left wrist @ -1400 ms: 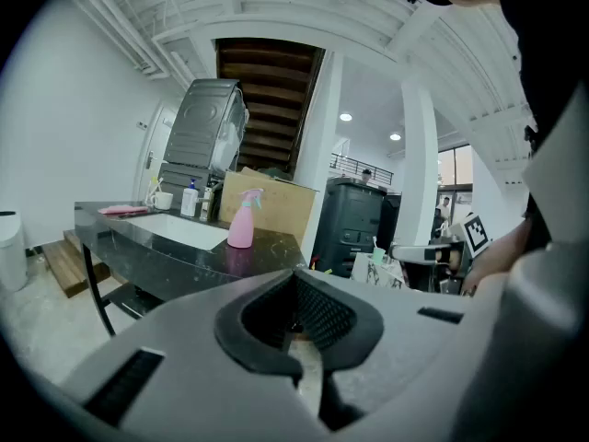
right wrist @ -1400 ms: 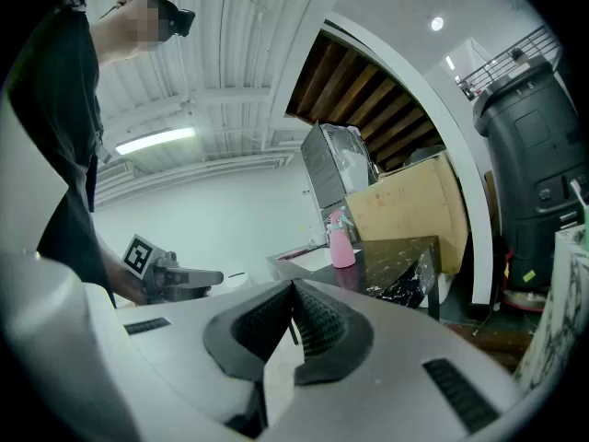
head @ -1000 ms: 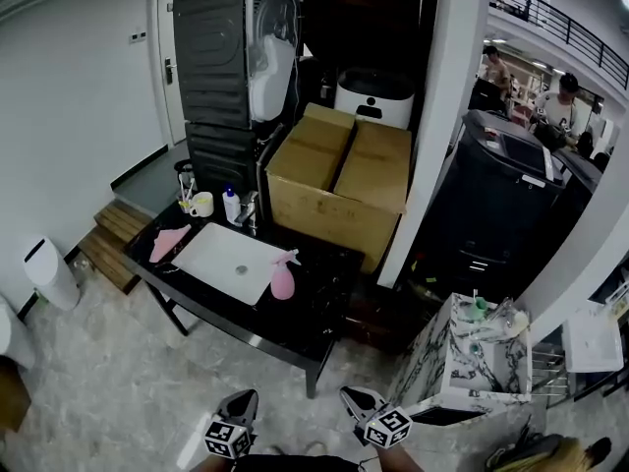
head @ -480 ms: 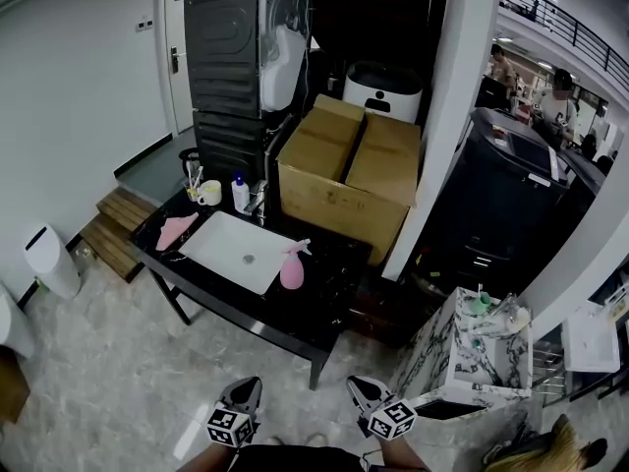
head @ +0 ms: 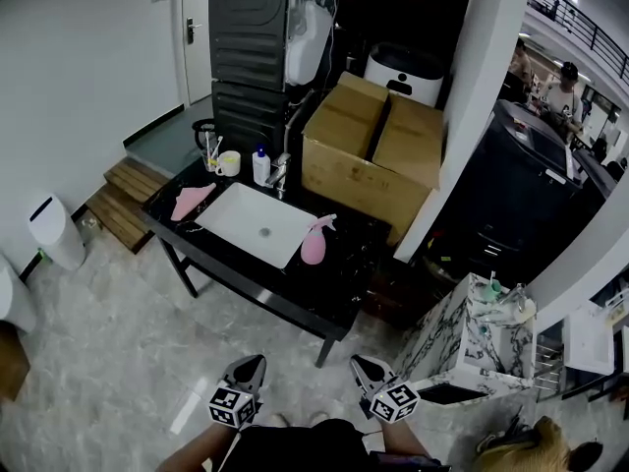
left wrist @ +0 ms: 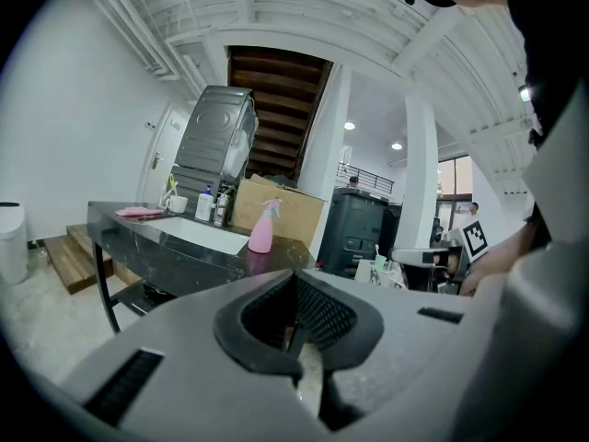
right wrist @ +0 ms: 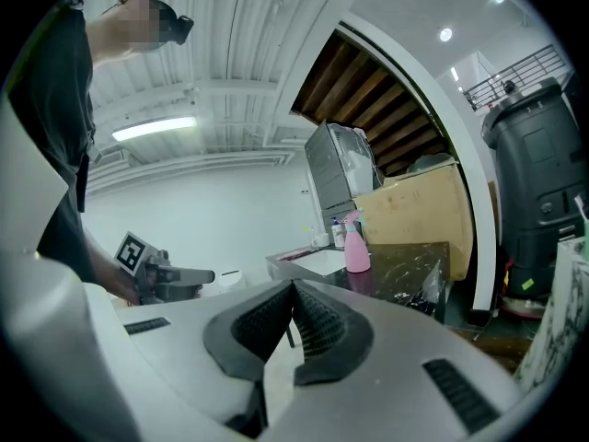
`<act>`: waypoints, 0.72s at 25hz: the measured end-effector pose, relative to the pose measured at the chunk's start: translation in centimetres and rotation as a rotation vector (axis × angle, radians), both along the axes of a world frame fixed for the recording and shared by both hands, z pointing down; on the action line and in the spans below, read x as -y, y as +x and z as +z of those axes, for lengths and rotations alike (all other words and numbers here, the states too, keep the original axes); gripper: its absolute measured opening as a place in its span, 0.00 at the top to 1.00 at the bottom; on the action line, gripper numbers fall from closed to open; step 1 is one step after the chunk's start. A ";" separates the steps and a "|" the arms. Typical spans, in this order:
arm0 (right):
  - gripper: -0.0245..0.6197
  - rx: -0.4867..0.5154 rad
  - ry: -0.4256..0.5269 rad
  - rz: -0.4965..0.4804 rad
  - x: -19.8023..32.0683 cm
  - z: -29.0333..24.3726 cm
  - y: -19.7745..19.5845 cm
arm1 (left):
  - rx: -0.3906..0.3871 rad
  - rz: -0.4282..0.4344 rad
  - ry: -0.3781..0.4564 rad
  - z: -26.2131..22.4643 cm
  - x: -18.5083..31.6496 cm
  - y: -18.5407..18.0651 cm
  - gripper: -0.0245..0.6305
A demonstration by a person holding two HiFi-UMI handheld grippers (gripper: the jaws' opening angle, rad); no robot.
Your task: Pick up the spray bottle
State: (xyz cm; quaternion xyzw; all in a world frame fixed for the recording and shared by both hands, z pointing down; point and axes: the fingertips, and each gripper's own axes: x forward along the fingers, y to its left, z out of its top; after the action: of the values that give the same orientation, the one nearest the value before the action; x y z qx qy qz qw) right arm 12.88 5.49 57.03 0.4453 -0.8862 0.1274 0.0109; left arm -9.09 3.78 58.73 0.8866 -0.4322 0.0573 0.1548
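The pink spray bottle (head: pixel 314 244) stands upright on the black table (head: pixel 295 298), at the right edge of the white sink basin (head: pixel 257 226). It also shows far ahead in the left gripper view, spray bottle (left wrist: pixel 262 229), and in the right gripper view, spray bottle (right wrist: pixel 356 246). Both grippers are held low at the bottom of the head view, well short of the table. My left gripper (head: pixel 250 366) and right gripper (head: pixel 364 367) point towards it. In each gripper view the jaws meet with nothing between them: left gripper (left wrist: pixel 294 276), right gripper (right wrist: pixel 293 286).
A big cardboard box (head: pixel 378 155) and a stacked washer (head: pixel 257 47) stand behind the table. On the table's far end are a pink cloth (head: pixel 192 201), a mug (head: pixel 229 163), a soap bottle (head: pixel 260 166). A marble-patterned cabinet (head: pixel 472 347) stands right; white bin (head: pixel 54 234) left.
The table and spray bottle have slid right and slightly down in the head view as the person moves along. Both grippers stay shut at the bottom edge.
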 end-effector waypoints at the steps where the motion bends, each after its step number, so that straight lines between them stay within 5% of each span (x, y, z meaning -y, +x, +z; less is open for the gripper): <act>1: 0.92 -0.003 0.002 0.001 0.1 -0.1 -0.3 | -0.002 0.002 0.001 0.0 -0.1 -0.3 0.95; 18: 0.92 -0.035 -0.017 -0.043 3.9 0.8 -4.4 | -0.025 -0.113 -0.014 1.3 0.7 -6.1 0.95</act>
State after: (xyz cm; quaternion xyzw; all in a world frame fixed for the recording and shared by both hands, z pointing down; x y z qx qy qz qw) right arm 8.49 1.59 57.84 0.4282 -0.8941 0.1269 0.0330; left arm -15.18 3.11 59.99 0.8602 -0.4793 0.0404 0.1695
